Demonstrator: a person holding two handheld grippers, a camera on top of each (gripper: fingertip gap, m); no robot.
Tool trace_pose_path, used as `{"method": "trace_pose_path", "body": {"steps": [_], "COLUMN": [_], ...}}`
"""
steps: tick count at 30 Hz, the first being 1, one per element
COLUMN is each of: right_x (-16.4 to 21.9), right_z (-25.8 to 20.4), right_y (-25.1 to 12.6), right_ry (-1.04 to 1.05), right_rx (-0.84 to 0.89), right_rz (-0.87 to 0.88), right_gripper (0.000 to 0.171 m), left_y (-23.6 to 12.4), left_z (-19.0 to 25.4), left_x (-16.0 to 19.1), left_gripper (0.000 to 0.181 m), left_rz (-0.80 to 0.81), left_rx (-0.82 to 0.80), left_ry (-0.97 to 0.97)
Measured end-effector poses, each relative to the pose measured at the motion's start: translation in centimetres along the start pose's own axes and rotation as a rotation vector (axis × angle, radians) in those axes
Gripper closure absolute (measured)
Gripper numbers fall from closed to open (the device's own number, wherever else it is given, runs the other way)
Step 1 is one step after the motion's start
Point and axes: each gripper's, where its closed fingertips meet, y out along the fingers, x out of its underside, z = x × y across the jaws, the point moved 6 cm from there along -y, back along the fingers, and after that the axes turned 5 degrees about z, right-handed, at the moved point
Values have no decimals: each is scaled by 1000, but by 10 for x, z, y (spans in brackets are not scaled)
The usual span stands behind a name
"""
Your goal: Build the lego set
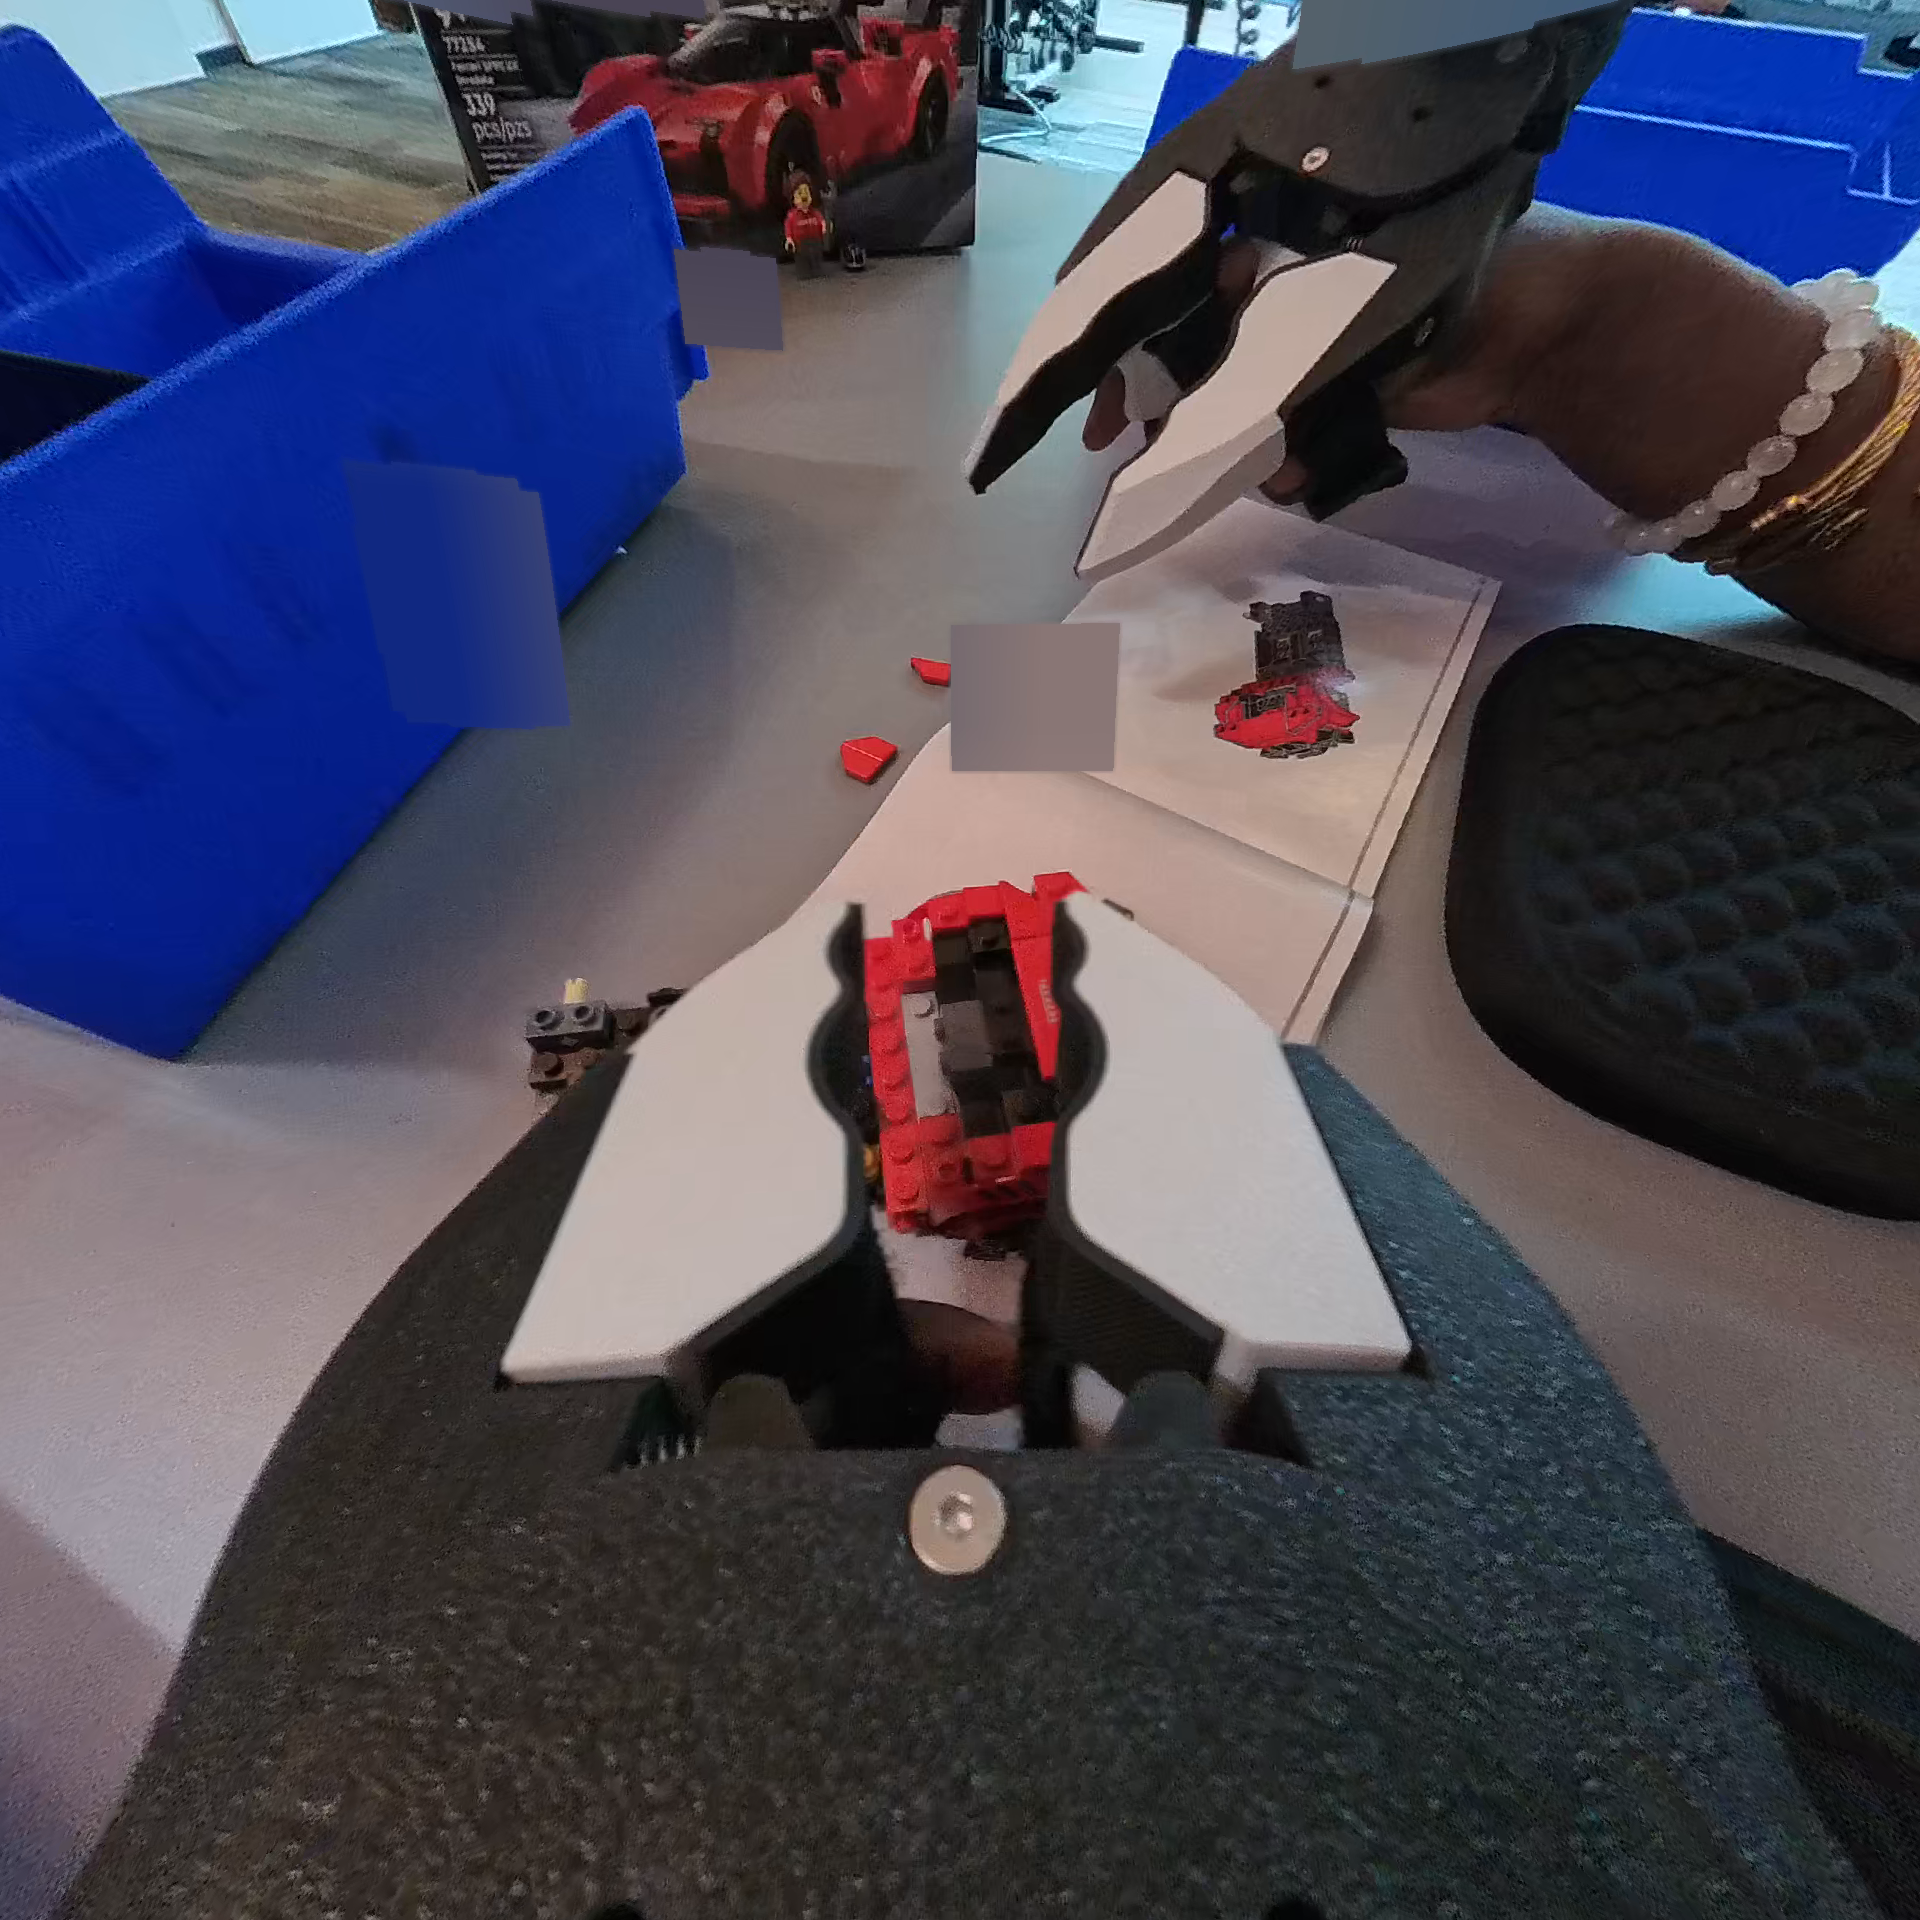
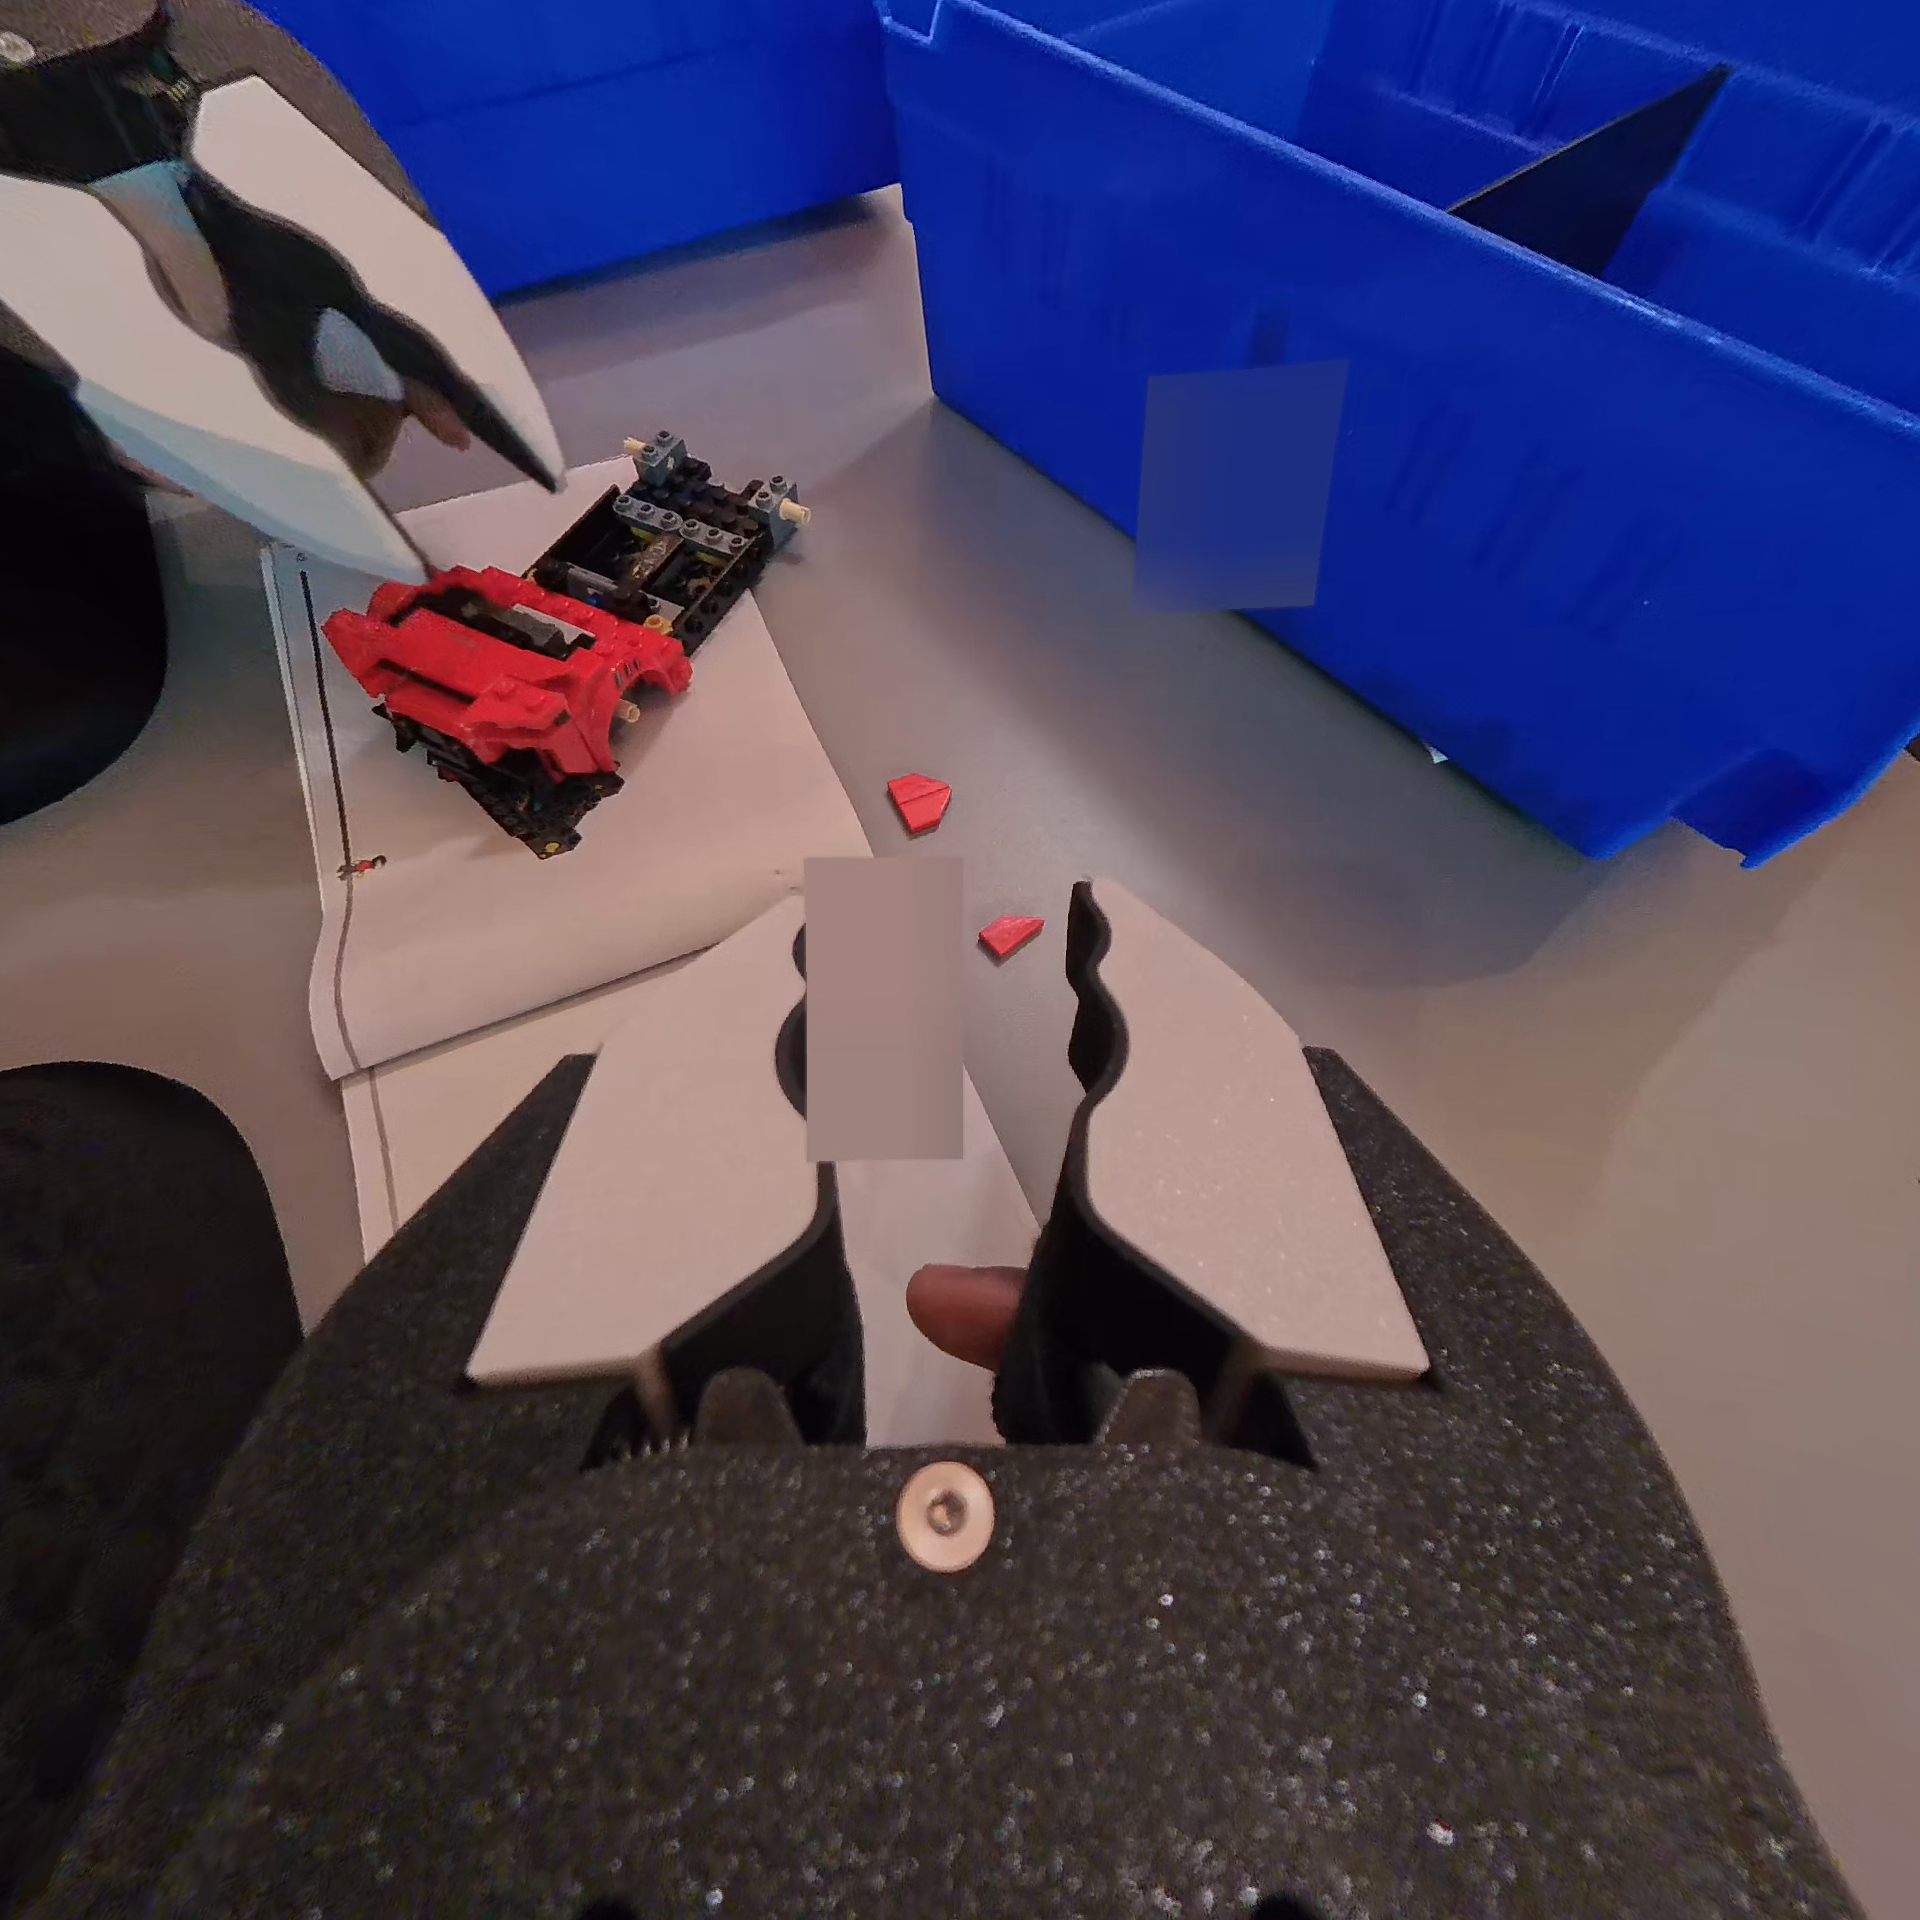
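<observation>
A partly built lego car [image 1: 966, 1049], with a red body on a black chassis, lies on the open instruction booklet [image 1: 1247, 831]. In the right wrist view the car [image 2: 499, 675] sits left of centre. My left gripper [image 1: 961, 914] is open, with its jaws on either side of the red body; from the right wrist view it [image 2: 483, 525] hovers just over the car, one tip touching its edge. My right gripper [image 2: 935, 914] is open and empty above the booklet's edge. Two small red wedge pieces [image 2: 920, 800] [image 2: 1010, 933] lie on the grey table just ahead of it.
Large blue bins stand close by [image 1: 312, 520] [image 2: 1455, 468]. The set's box [image 1: 779, 114] stands at the back. A black dimpled cushion [image 1: 1704, 914] lies right of the booklet. A person's hand with bracelets [image 1: 1766, 416] holds the right gripper.
</observation>
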Motion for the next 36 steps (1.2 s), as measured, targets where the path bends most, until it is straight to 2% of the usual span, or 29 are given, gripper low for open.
{"method": "trace_pose_path", "body": {"steps": [2, 4, 12, 19, 23, 30, 33, 36], "right_x": [0, 1, 2, 2, 2, 2, 1, 1], "right_z": [0, -1, -1, 0, 0, -1, -1, -1], "right_y": [0, 1, 1, 1, 1, 1, 1, 1], "right_ry": [-1, -2, -2, -2, 0, -2, -5, -12], "right_rx": [0, -1, -1, 3, 2, 2, 0, 1], "right_rz": [-3, -6, -19, -19, -12, -15, -9, -3], "right_gripper": [127, 127, 127, 127, 132, 133, 135, 139], "left_y": [1, 1, 3, 6, 6, 6, 6, 5], "left_z": [0, 2, 14, 16, 17, 15, 17, 17], "left_x": [1, 2, 6, 9, 9, 10, 9, 9], "left_gripper": [137, 134, 130, 133, 152, 146, 166, 171], "left_rz": [-11, -23, -66, -94, -89, -91, -83, -83], "left_rx": [10, 20, 131, 128, 129, 118, 135, 130], "left_ry": [-9, -3, 24, 36, 52, 48, 58, 60]}}
